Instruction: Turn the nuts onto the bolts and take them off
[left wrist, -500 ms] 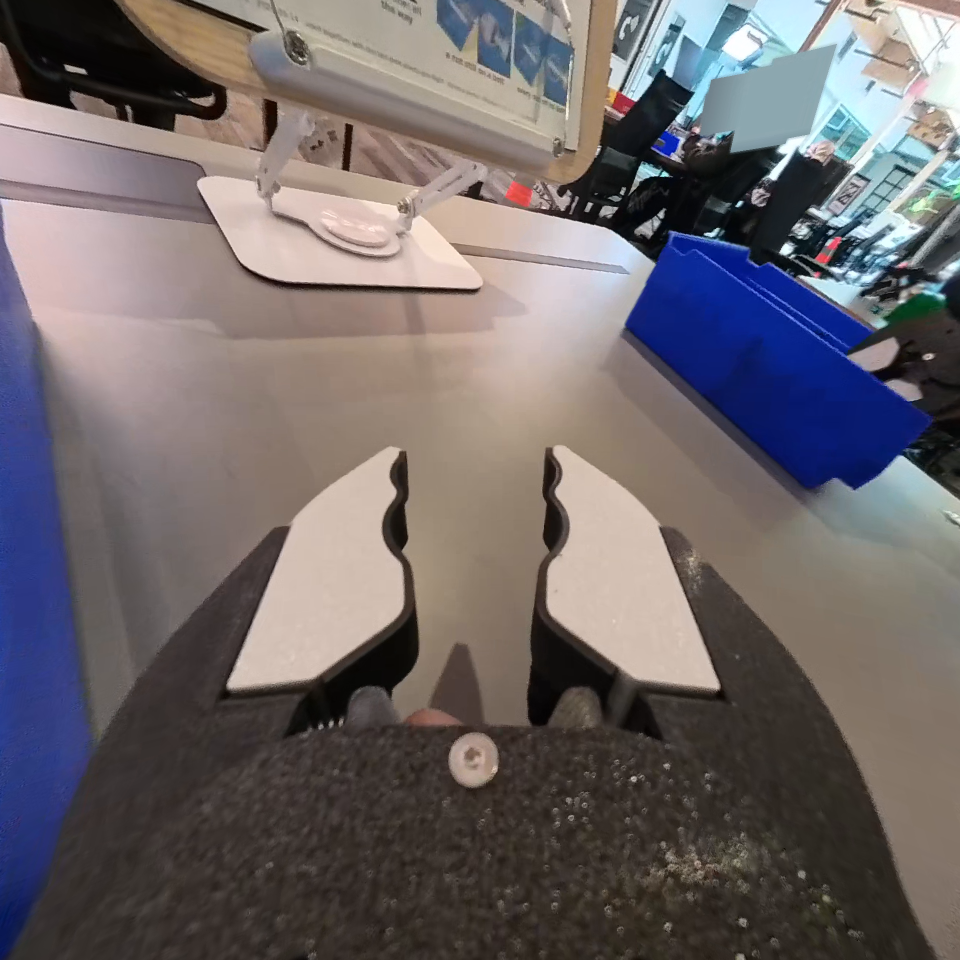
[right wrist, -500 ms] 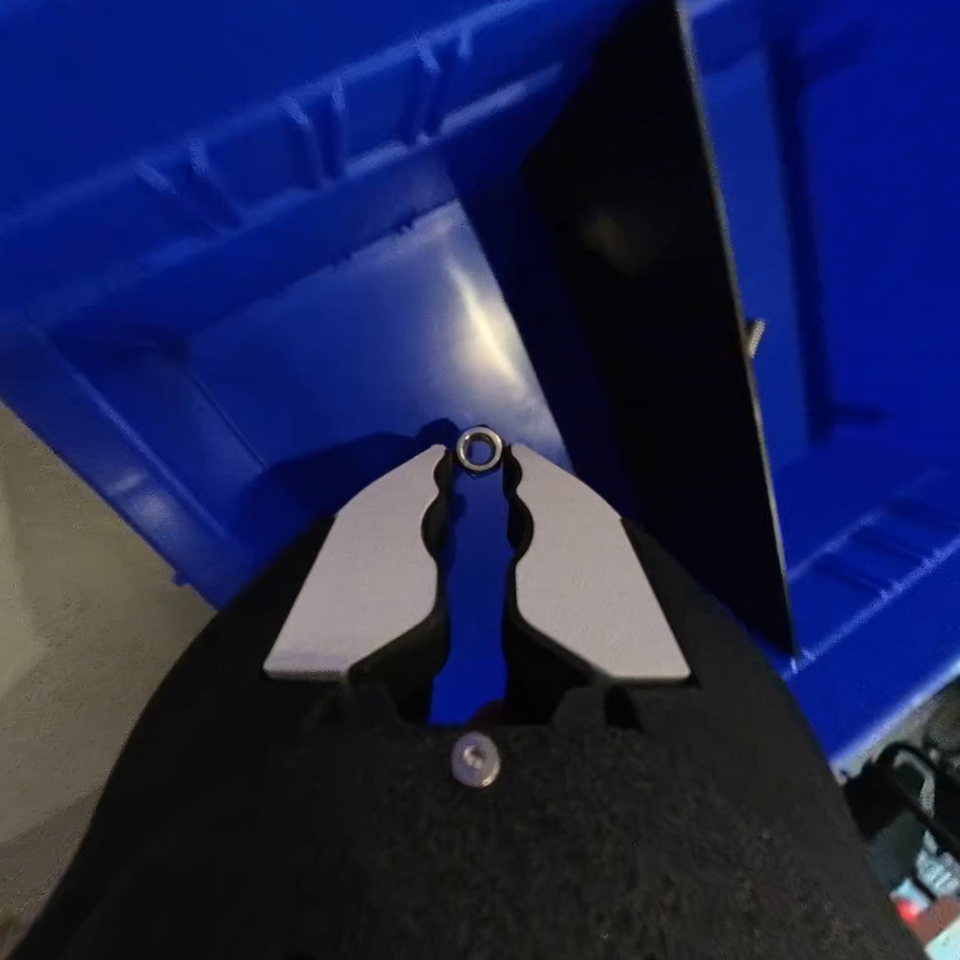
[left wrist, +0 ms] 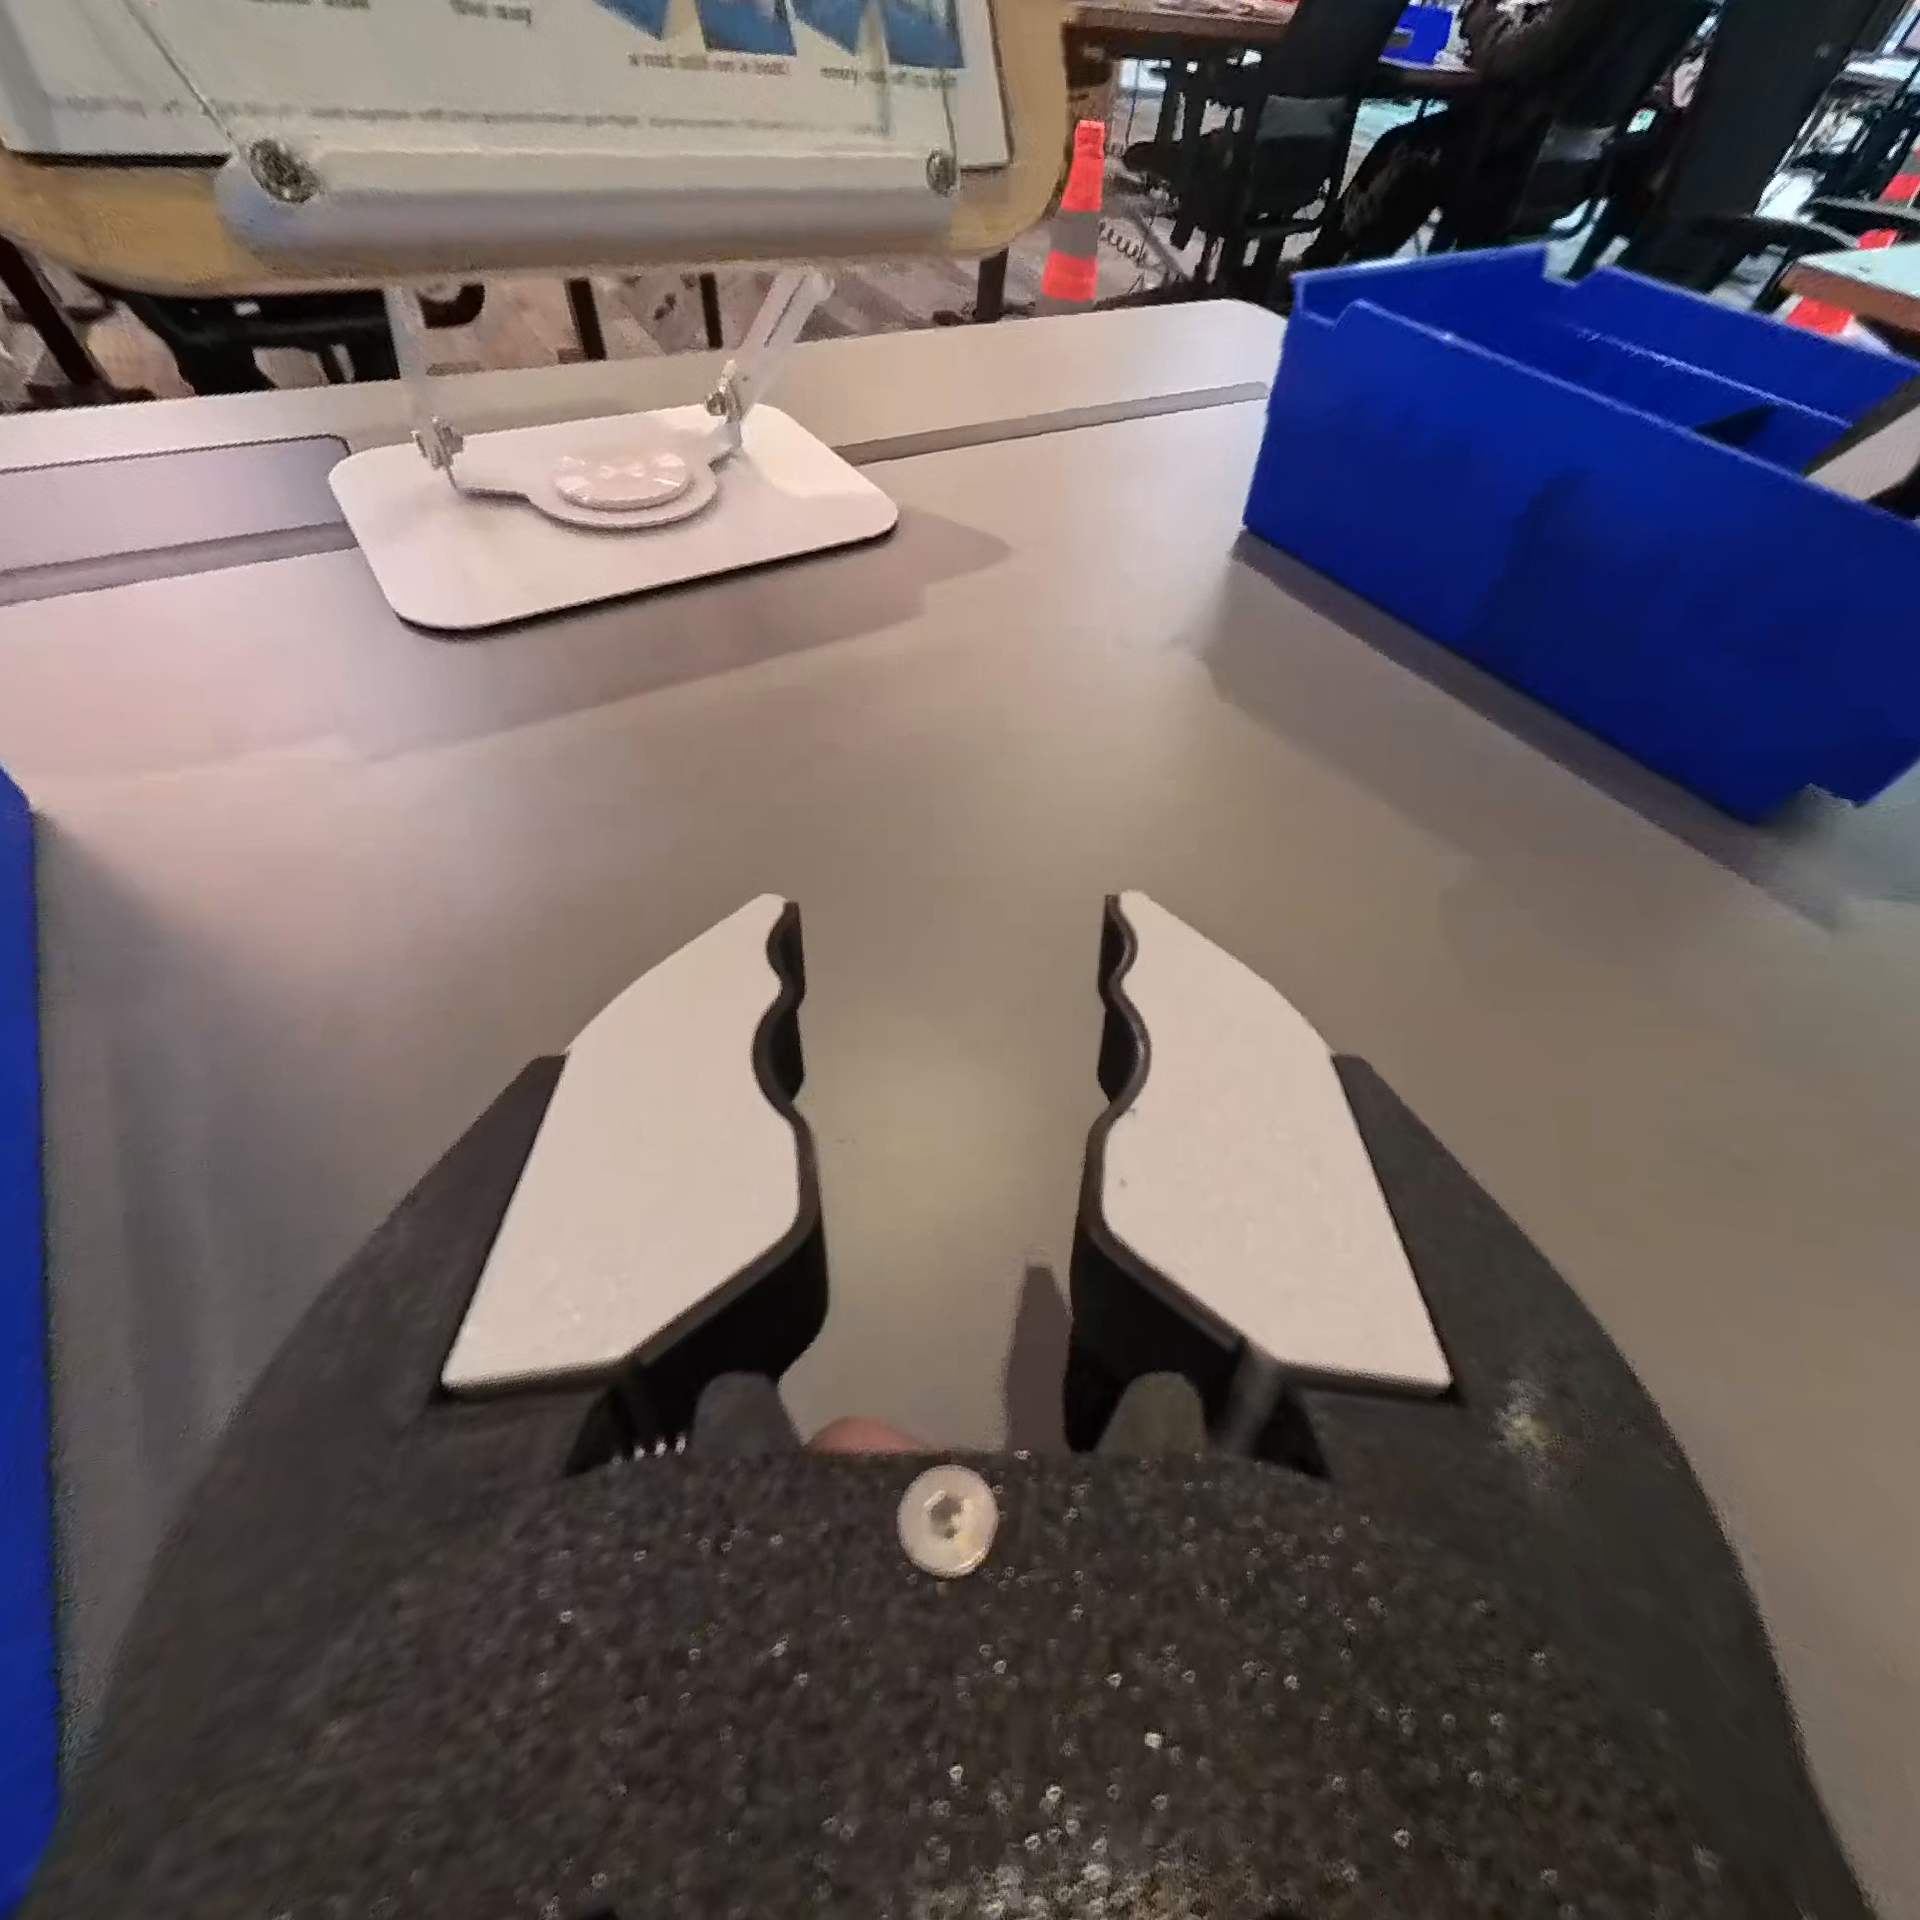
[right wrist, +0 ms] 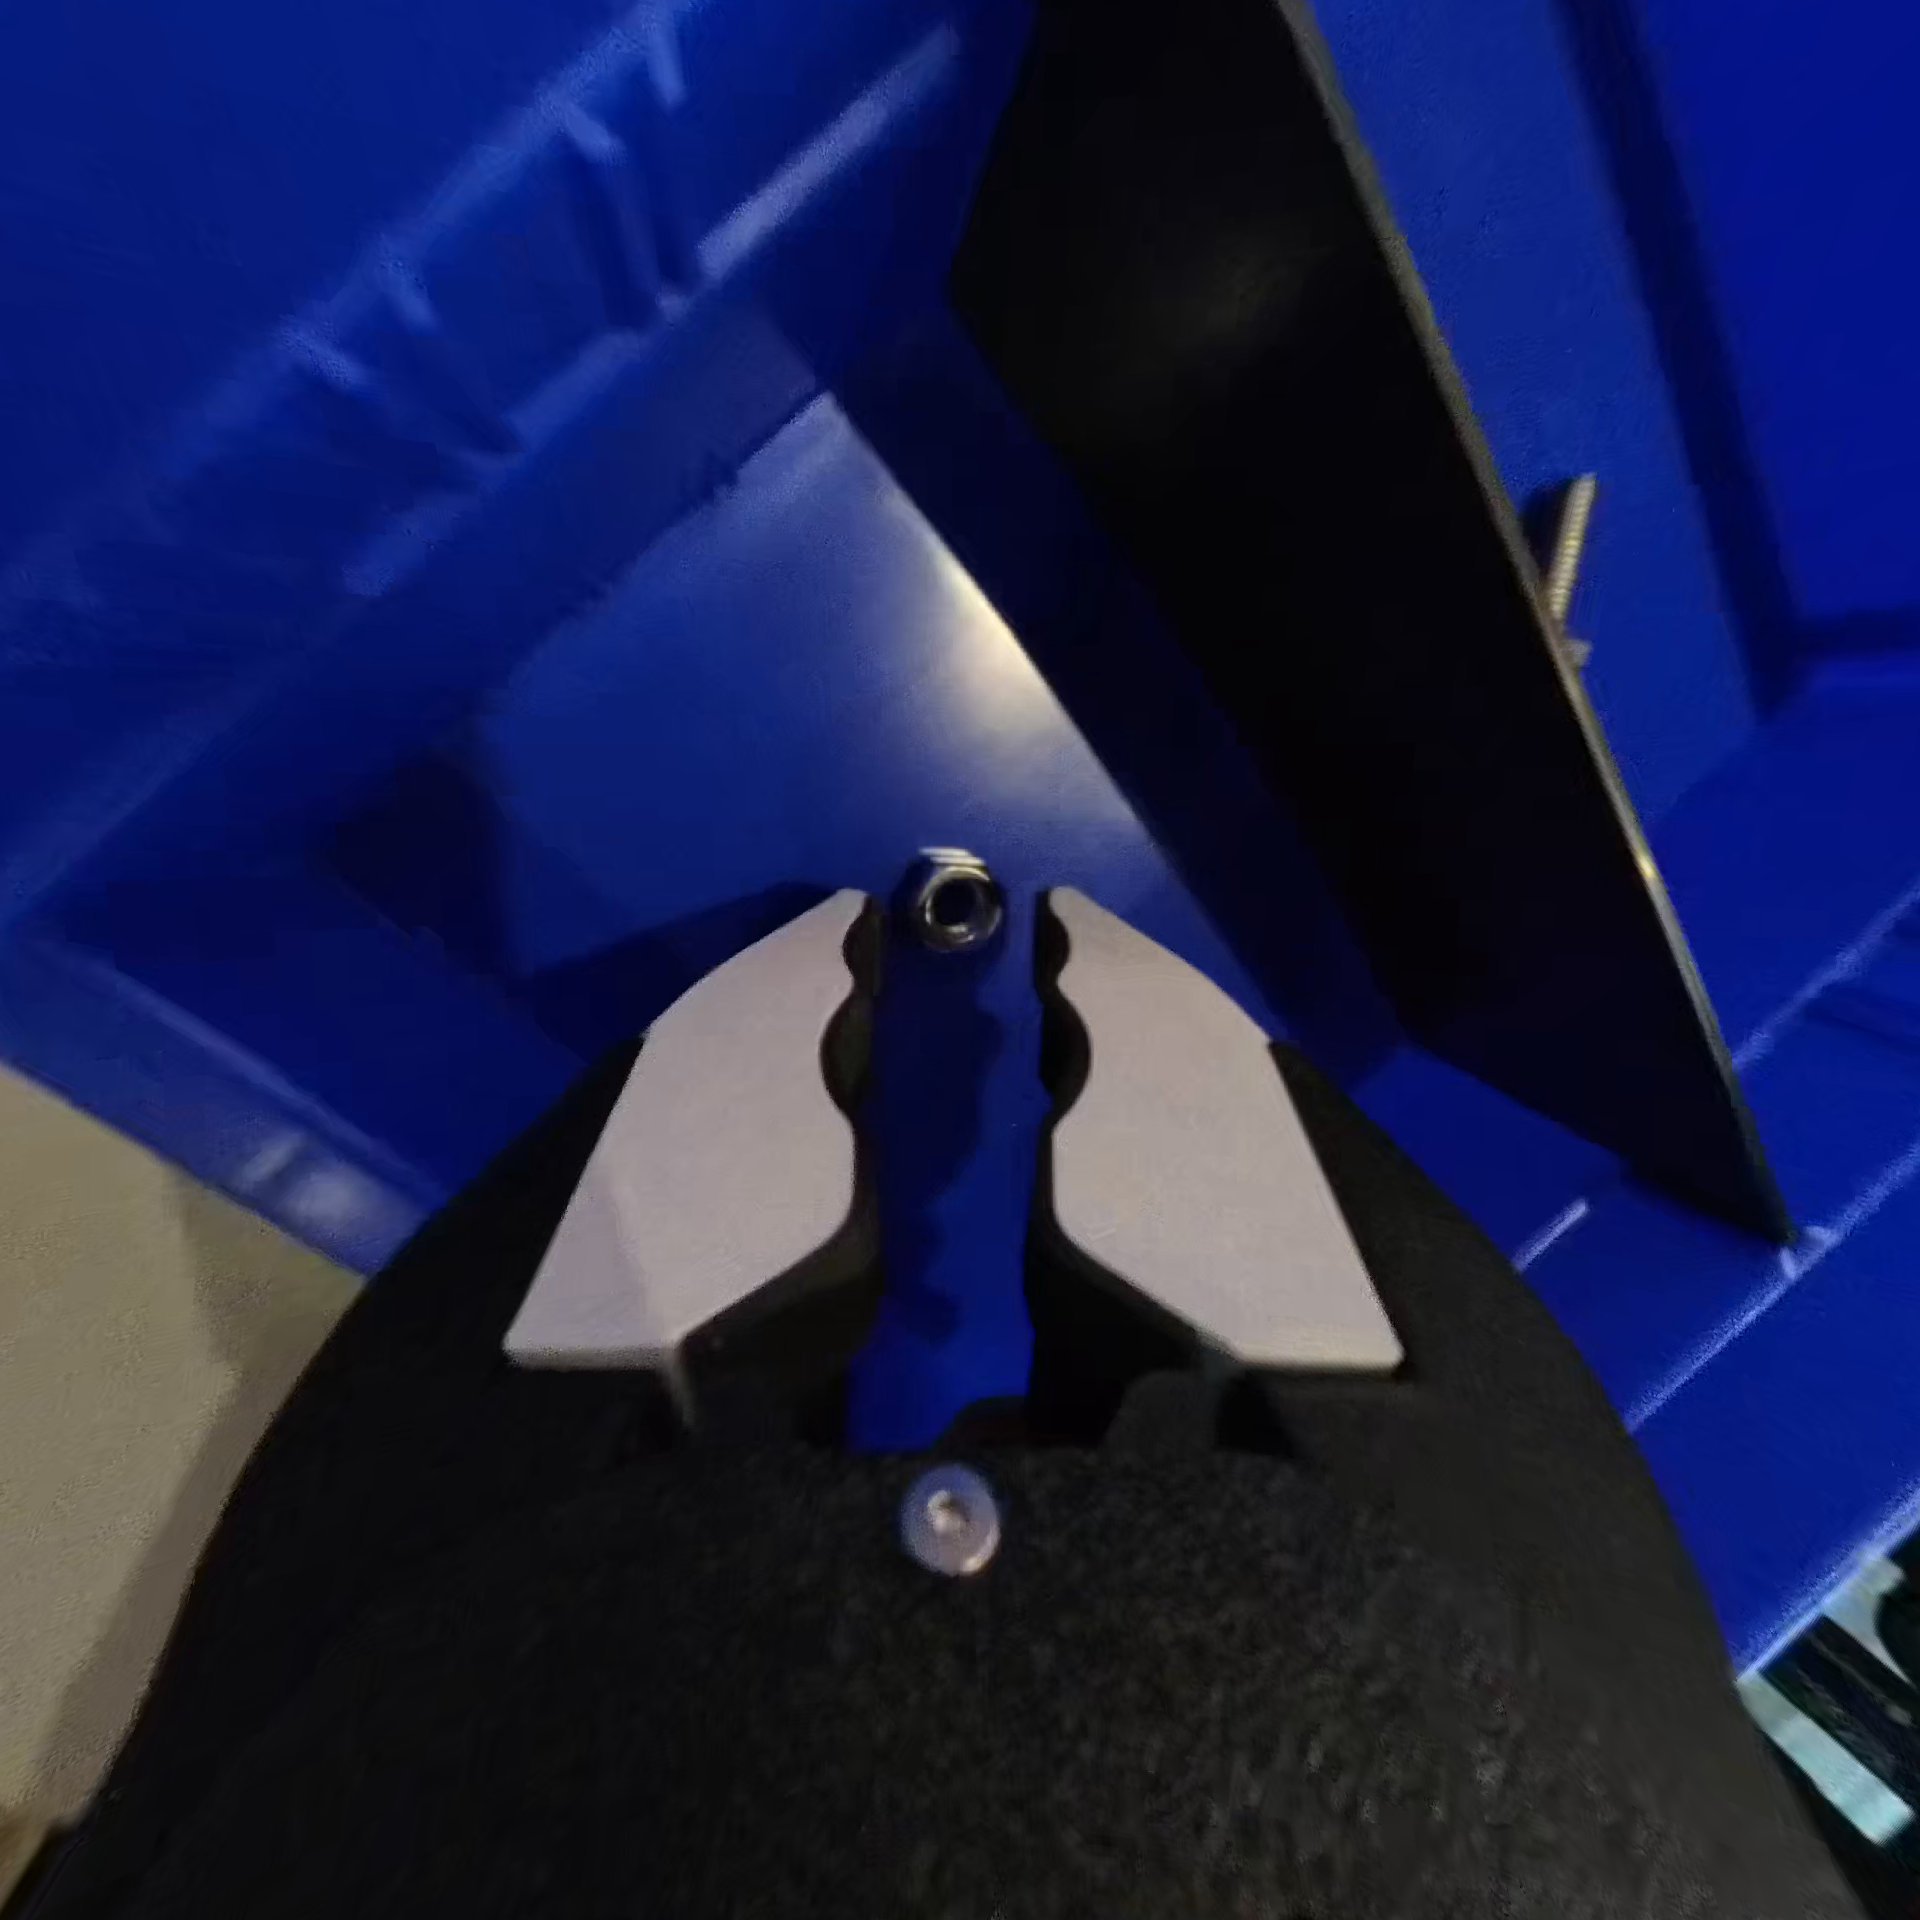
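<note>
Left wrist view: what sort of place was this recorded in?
Probably a shared workshop or lab, not a home. A smooth grey worktable carries a blue plastic parts bin and a white stand holding an instruction sheet; behind it are an orange traffic cone and more desks with black chairs.

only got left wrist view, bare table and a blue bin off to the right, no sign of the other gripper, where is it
observer: the right gripper is pointed down into the blue bin
operator: holding anything
observer: no, its jaws are apart; a small nut sits between the tips with a gap on each side
operator: any bolt nearby
observer: yes, a bolt sticks out of a black plate that leans in the bin, up and right of the nut
</note>
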{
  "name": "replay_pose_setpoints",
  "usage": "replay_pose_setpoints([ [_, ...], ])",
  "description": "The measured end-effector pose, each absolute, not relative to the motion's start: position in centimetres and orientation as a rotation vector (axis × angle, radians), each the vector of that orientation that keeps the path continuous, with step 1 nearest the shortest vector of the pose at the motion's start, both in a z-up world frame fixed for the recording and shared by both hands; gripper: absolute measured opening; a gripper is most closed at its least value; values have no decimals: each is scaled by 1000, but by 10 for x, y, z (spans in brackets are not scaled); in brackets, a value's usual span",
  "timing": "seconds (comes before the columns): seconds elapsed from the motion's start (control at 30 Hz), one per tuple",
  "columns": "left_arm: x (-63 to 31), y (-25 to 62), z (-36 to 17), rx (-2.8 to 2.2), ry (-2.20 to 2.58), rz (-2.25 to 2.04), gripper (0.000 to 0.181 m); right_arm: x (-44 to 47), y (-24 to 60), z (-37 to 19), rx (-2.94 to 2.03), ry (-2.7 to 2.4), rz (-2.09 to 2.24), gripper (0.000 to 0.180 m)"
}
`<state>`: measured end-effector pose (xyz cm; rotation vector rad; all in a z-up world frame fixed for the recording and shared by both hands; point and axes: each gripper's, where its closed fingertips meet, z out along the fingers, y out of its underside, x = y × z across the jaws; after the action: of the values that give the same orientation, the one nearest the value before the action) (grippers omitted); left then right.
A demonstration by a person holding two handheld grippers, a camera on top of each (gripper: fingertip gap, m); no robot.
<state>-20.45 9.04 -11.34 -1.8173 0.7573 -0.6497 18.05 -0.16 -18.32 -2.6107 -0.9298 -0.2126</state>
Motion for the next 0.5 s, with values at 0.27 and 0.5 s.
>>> replay_pose_setpoints([
  [0.27,-206,86,-93,-1749,781,-618,54,204,-41,-74,-2075,-406,-485,30],
  [0.5,-204,82,-89,-1737,818,-631,55,279,-90,-89,-2043,74,-325,42],
])
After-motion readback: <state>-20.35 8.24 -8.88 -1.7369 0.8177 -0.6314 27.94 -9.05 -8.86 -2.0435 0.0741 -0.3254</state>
